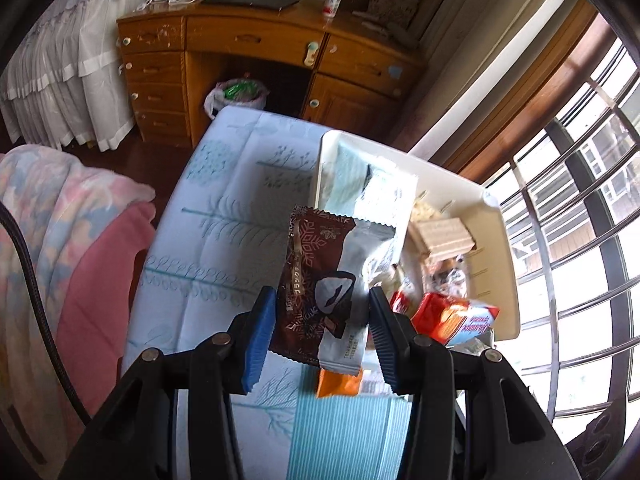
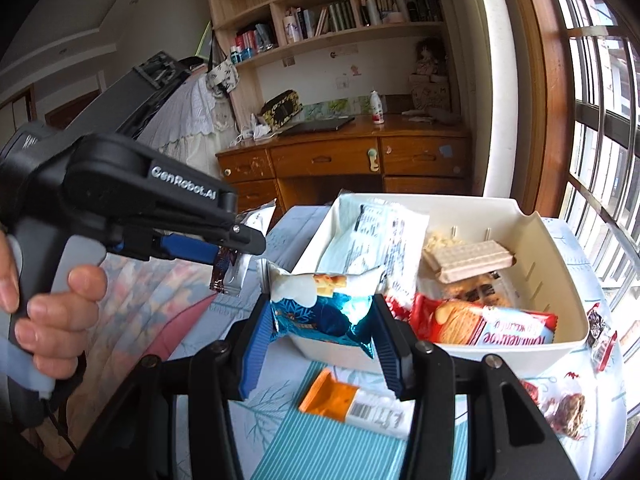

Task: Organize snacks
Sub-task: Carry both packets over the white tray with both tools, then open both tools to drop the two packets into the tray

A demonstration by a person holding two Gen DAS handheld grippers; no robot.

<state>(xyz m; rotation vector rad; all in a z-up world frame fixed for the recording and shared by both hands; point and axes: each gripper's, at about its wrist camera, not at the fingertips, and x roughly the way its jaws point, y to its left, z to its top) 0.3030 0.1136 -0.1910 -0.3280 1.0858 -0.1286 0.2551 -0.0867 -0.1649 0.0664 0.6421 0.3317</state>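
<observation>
I have a packet in each gripper, both lifted clear of the table. The left gripper [image 1: 322, 320] is clamped on two thin wrappers at once: a brown chocolate packet [image 1: 310, 276] with a snowflake print and a white-and-silver packet [image 1: 352, 300] overlapping its right side. The blue pads press on the outer edges of the pair near their lower half, so the tops stand free above the fingers. The right gripper [image 2: 324, 320] is closed on a blue-and-white foil snack bag [image 2: 320, 304], pinched across its lower, puffed part, and the foil is crumpled inward where the pads bite.

All three look light and soft — crinkly film that I judge slippery, with brittle contents that would crush under a harder squeeze. The doubled pair worries me most: the white packet could slide out from against the brown one if I tilt it. Holding by the flat crimped seam would be safer than by the filled belly.

The white plastic bin [image 2: 560, 280] sits just beyond the right gripper on the pale printed tablecloth [image 1: 224, 216], already holding a wafer stack [image 2: 466, 264] and a red biscuit pack [image 2: 484, 328] — an orange packet [image 2: 348, 404] lies on the cloth in front of it.
</observation>
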